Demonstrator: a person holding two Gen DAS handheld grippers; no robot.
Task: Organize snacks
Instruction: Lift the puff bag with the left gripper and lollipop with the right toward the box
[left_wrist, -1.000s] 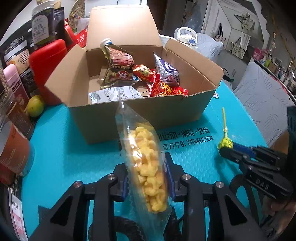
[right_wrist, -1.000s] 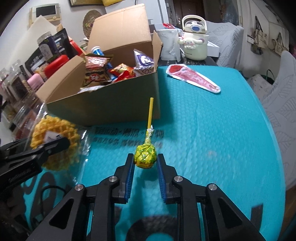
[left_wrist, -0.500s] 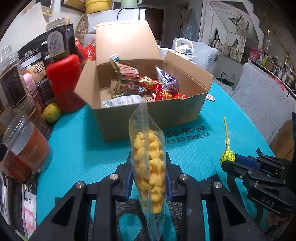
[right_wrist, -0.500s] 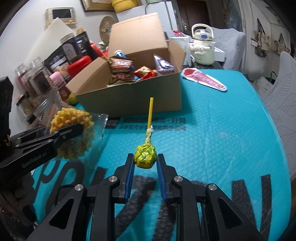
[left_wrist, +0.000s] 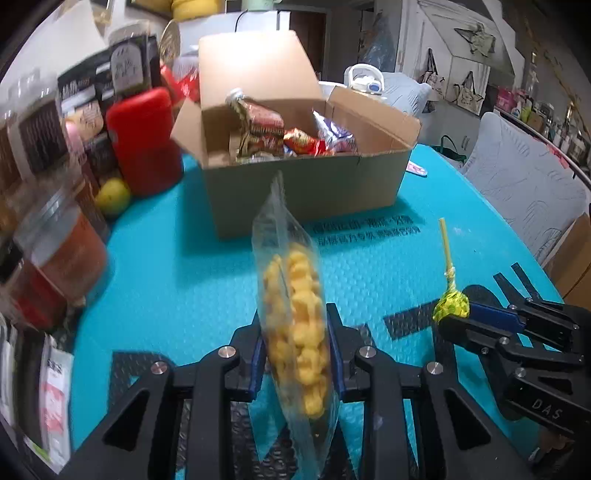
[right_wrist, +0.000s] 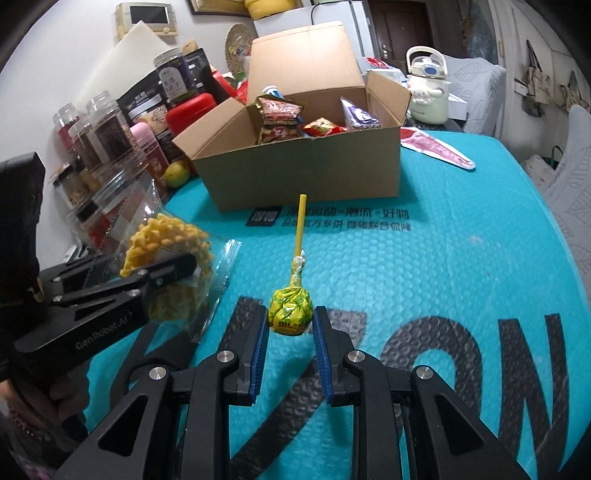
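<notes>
Snacks sit in both tools above the table (right_wrist: 424, 266): the left hand-held gripper (left_wrist: 295, 354) is clamped on a clear bag of yellow puffs (left_wrist: 295, 314), held upright; the right hand-held gripper (right_wrist: 289, 332) pinches a lollipop (right_wrist: 290, 310) by its green-wrapped head, stick pointing forward. Jars (right_wrist: 103, 133) crowd the left edge; beyond, an open cardboard box (right_wrist: 306, 173) holds more packets, a red pouch (right_wrist: 436, 149) lying to its right

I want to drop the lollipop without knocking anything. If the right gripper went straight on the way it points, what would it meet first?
Probably the near wall of the cardboard box: the right gripper, shut on the lollipop, points at it across bare mat; depth is uncertain.
</notes>
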